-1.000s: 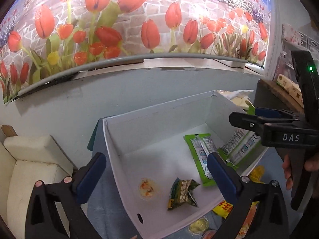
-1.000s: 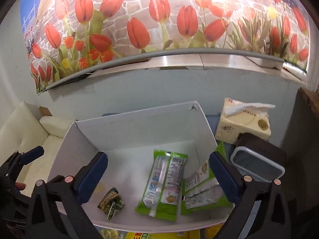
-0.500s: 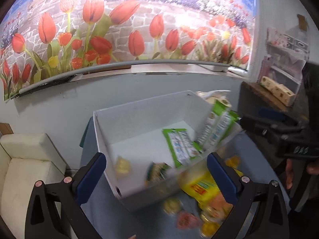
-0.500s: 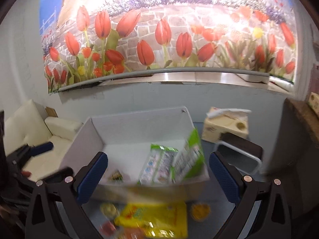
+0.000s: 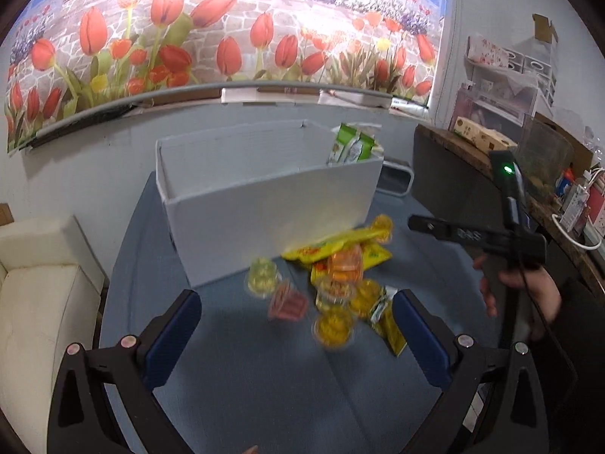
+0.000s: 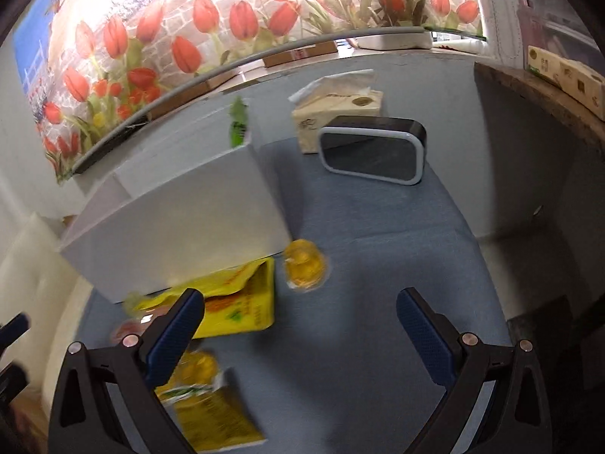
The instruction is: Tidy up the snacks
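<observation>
A white box point(image 5: 272, 204) stands on the blue tablecloth point(image 5: 264, 378), with a green snack packet point(image 5: 349, 147) poking above its far right corner. In front of it lies a heap of snacks: a yellow bag point(image 5: 336, 247), an orange jelly cup point(image 5: 345, 268), a pink cup point(image 5: 287, 300), yellow cups point(image 5: 334, 326) and a small green-yellow packet point(image 5: 389, 325). My left gripper point(image 5: 297, 335) hangs open just short of the heap. My right gripper point(image 6: 300, 335) is open too, over bare cloth, with the yellow bag point(image 6: 234, 302) by its left finger and a yellow cup point(image 6: 304, 263) ahead.
A black lidded container point(image 6: 372, 155) and a tissue box point(image 6: 336, 113) sit behind the white box point(image 6: 177, 223) to the right. A cream sofa point(image 5: 41, 283) is at the left, and a dark wooden counter point(image 5: 472, 159) at the right. A hand point(image 5: 529, 291) holds the right gripper's handle.
Both grippers have pulled back and tipped down from over the box's inside to the table in front of it. The loose snack heap has come into view. Both stay open.
</observation>
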`<state>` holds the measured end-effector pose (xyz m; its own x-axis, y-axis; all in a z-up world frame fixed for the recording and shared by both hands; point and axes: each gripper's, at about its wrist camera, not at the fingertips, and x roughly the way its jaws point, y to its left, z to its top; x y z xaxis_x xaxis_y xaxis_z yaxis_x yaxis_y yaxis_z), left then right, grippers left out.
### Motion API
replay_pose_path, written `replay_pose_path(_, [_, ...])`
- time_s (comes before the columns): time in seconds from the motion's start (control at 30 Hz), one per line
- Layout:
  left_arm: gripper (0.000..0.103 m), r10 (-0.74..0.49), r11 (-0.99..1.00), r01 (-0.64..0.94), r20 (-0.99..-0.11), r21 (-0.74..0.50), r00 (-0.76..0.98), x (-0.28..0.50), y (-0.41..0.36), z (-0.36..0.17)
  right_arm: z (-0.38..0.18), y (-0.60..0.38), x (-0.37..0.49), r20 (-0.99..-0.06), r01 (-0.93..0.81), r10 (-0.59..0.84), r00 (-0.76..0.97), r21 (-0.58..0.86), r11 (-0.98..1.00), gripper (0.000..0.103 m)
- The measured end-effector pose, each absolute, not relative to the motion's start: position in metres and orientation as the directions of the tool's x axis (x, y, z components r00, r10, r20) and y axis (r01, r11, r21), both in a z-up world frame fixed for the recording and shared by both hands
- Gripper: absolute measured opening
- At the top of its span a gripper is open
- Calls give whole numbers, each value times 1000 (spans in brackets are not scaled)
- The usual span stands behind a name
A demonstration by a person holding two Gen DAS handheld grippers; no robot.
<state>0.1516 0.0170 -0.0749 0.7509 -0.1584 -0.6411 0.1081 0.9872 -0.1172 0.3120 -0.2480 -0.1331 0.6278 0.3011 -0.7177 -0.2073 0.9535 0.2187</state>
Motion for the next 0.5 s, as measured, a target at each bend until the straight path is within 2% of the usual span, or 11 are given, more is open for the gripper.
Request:
replay_pose_path(0.13, [103,-158,987,99,-653,-127,741,143,21,-81,-152,-235,338,-754,-226,269,600,163,960,75])
replay_pose_path(0.2, [103,-160,987,99,-655,-130,738,142,23,-82,-159,-231,348,-764,-231,268,587,159,960,74])
replay_pose_path(0.23, [103,-158,987,98,-657,-127,737,142,23,-83,-161,-229,352,-763,-241,274,585,159,958,69])
replay_pose_path(0.37, [103,-153,988,88,-668,-130,728,145,26,-88,-174,-222,366,-788,-246,279,549,167,955,34])
replay_pose_path(0.5, [103,-157,987,89,-676,-134,720,148,25,-92,-175,-222,367,-779,-258,296,553,178,950,33])
